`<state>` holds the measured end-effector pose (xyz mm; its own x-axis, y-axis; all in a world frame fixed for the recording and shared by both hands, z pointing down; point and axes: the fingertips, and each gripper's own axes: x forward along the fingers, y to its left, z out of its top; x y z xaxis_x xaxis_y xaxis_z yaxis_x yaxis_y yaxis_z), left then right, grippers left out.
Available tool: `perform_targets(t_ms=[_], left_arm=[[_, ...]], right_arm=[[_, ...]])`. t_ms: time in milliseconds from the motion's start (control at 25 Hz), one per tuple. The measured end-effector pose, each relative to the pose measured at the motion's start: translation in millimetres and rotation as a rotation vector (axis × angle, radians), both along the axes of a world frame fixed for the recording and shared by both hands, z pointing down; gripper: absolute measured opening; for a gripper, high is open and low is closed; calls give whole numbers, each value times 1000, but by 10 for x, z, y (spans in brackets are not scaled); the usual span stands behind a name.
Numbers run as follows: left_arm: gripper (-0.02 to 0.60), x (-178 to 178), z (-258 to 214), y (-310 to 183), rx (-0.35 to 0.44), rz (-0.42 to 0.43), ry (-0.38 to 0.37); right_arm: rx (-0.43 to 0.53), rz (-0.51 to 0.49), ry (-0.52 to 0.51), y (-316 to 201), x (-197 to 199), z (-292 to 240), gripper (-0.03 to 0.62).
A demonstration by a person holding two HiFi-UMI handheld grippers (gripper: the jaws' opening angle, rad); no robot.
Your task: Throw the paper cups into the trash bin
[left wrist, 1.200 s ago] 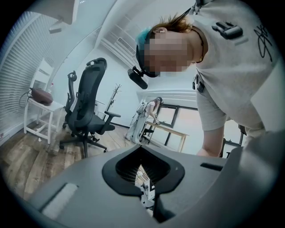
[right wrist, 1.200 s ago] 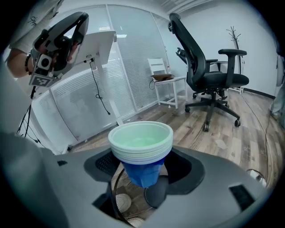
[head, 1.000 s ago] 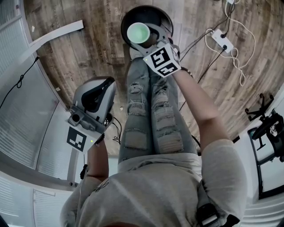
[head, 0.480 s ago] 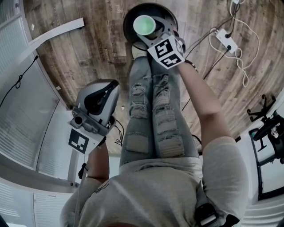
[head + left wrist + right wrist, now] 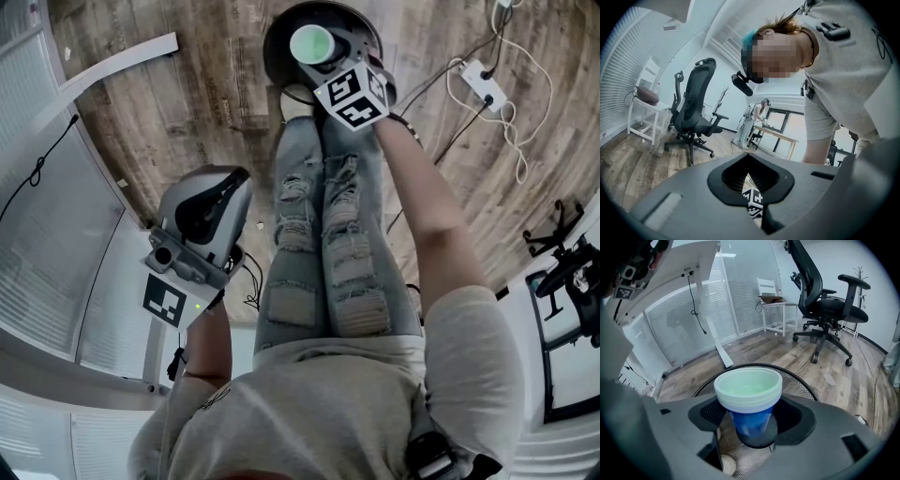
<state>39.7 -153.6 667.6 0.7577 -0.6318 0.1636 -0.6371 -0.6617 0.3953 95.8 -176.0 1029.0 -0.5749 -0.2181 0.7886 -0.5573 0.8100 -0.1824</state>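
A stack of paper cups (image 5: 312, 44), blue outside and pale green inside, stands upright in my right gripper (image 5: 320, 58), which is shut on it. The stack hangs over the mouth of the round black mesh trash bin (image 5: 274, 54) on the wooden floor. In the right gripper view the cups (image 5: 749, 401) fill the gap between the jaws of the right gripper (image 5: 752, 431), with the bin's rim (image 5: 799, 380) behind and below. A pale round thing (image 5: 727, 464) lies inside the bin. My left gripper (image 5: 220, 187) hangs by the person's left side, shut and holding nothing (image 5: 751, 187).
The person's legs (image 5: 323, 234) stand right before the bin. A power strip with cables (image 5: 486, 75) lies on the floor at the right. A white desk leg (image 5: 122, 66) and a glass partition are at the left. A black office chair (image 5: 825, 301) stands beyond the bin.
My right gripper has carried the cups farther from the person, from the bin's near rim to over its middle. The left gripper has hardly moved.
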Motion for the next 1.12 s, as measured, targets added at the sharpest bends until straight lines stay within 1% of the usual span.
perform_targets(t_ms=[360,520,680,840,960,1120], left_arm=[[-3,5,51,85,-3,15,13],[-3,5,57,90,-2,16,17],[-3,8,61,115,0,19,21],[-3,14,65,113,3,22,17],[-3,27,17,85,11,23,15],[-3,61,-120,19,41,26,16]], right_arm=[[-58,-35,55,86,-59,205,307],[-99,-44,80,118,-82,286,307],[-85,-46,109,101,-69,318,307],[-86,-28,109,92,-33,312,307],[-70,-20,107,69,3,198,307],[-35,-20,95,8,23,-30,307]])
